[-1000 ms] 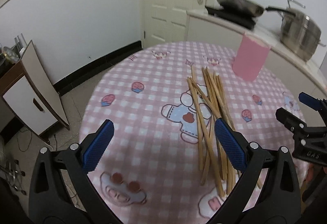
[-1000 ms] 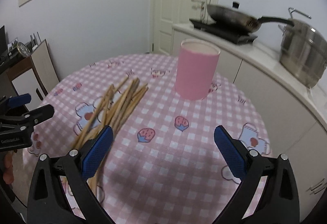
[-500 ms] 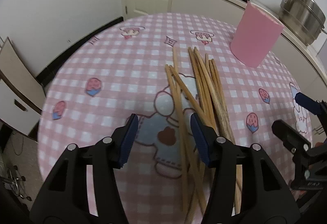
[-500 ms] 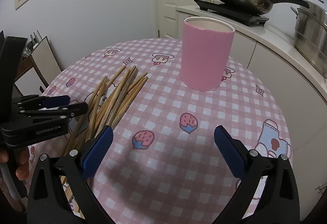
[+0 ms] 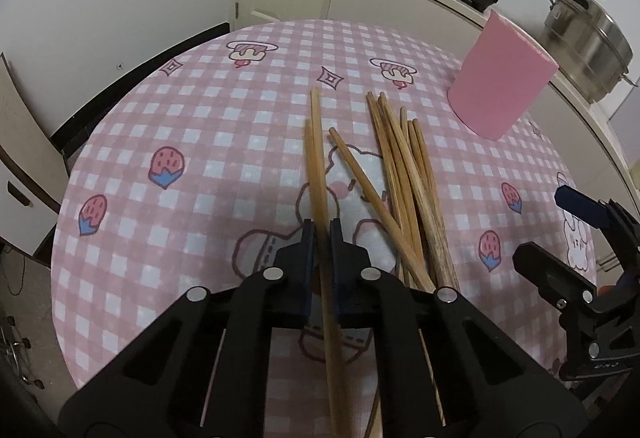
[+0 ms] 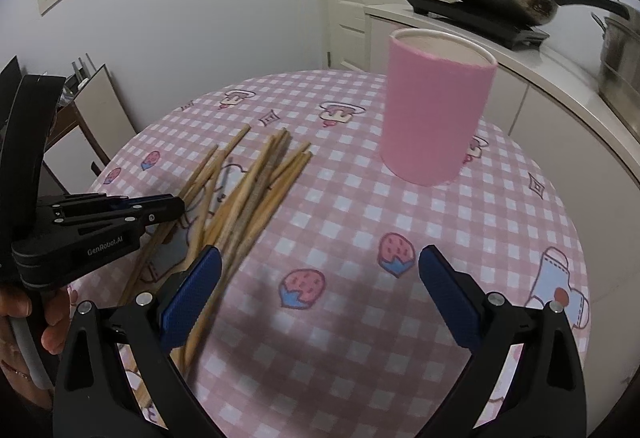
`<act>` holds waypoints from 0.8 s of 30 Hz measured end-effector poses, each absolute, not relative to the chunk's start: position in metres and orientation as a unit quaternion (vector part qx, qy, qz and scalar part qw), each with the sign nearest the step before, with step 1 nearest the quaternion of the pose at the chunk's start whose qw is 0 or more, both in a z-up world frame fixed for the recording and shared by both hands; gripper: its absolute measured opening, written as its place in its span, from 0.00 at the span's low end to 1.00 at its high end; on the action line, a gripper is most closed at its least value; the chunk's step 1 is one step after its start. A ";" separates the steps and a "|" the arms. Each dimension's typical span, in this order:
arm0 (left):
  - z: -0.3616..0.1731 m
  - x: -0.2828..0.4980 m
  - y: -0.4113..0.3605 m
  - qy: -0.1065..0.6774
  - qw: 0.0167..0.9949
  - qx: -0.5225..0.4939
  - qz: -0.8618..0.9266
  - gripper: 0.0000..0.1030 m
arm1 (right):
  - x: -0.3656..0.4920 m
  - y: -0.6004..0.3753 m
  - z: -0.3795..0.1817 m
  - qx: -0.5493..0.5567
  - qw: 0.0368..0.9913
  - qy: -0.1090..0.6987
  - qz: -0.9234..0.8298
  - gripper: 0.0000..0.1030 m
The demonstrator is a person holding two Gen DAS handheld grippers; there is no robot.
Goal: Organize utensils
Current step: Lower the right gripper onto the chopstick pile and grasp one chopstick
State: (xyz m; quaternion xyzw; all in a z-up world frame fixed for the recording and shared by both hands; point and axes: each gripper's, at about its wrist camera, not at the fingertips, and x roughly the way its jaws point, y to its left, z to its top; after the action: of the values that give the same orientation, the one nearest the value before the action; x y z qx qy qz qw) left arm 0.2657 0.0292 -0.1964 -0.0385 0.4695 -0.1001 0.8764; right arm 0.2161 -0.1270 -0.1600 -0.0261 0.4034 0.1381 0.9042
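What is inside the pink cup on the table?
The right wrist view shows only the pale upper inner wall of the pink cup. Nothing sticks out above its rim. The bottom is hidden by its own wall, so contents cannot be confirmed.

R claw (image 6: pixel 320 290) spread wide, blue pads apart, hovering over pink-checked worktop (image 6: pixel 400 318) w/ nothing between them; its left pad sits just above near ends of the chopsticks (image 6: pixel 256 190). Chopsticks lie in loose bundle on worktop, fanning away toward far side. L claw (image 6: pixel 176 204) enters from left, low over the bundle, closed or nearly so; what it holds can't be made out. Pink cup (image 6: pixel 434 114) upright, well apart from bundle.
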 end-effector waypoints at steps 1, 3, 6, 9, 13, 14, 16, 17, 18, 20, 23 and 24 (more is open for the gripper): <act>-0.195 0.264 0.031 0.467 0.877 -0.043 -0.101 0.06 | 0.217 -0.124 -0.159 -0.028 0.904 0.403 0.143 0.89; -0.191 0.261 0.036 0.462 0.879 -0.056 -0.109 0.06 | 0.220 -0.118 -0.158 -0.031 0.902 0.405 0.149 0.82; -0.186 0.256 0.042 0.454 0.883 -0.062 -0.107 0.06 | 0.224 -0.108 -0.155 -0.041 0.899 0.406 0.159 0.74; -0.181 0.250 0.048 0.446 0.887 -0.068 -0.104 0.06 | 0.225 -0.094 -0.150 -0.053 0.897 0.401 0.175 0.60; -0.175 0.242 0.059 0.436 0.891 -0.078 -0.099 0.06 | 0.233 -0.067 -0.148 -0.074 0.885 0.407 0.211 0.39; -0.173 0.240 0.061 0.434 0.892 -0.079 -0.097 0.06 | 0.236 -0.059 -0.149 -0.081 0.881 0.411 0.219 0.34; -0.170 0.238 0.064 0.431 0.894 -0.081 -0.093 0.06 | 0.242 -0.049 -0.151 -0.087 0.875 0.417 0.230 0.29; -0.168 0.237 0.065 0.430 0.895 -0.082 -0.092 0.06 | 0.247 -0.043 -0.153 -0.092 0.870 0.424 0.233 0.26; -0.168 0.236 0.066 0.429 0.895 -0.082 -0.090 0.06 | 0.252 -0.038 -0.156 -0.097 0.866 0.430 0.234 0.25; -0.166 0.236 0.069 0.428 0.896 -0.082 -0.090 0.06 | 0.261 -0.033 -0.160 -0.104 0.859 0.443 0.234 0.23; -0.166 0.237 0.070 0.429 0.895 -0.083 -0.091 0.06 | 0.272 -0.024 -0.168 -0.111 0.844 0.468 0.237 0.21; -0.166 0.237 0.071 0.430 0.894 -0.084 -0.092 0.06 | 0.275 -0.023 -0.171 -0.115 0.841 0.474 0.234 0.20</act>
State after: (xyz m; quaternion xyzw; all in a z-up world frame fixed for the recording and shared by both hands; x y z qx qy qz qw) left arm 0.2373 0.0707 -0.1656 -0.0844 0.4298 -0.0918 0.8943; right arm 0.2748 -0.0228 -0.1706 -0.1147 0.4739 0.2345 0.8410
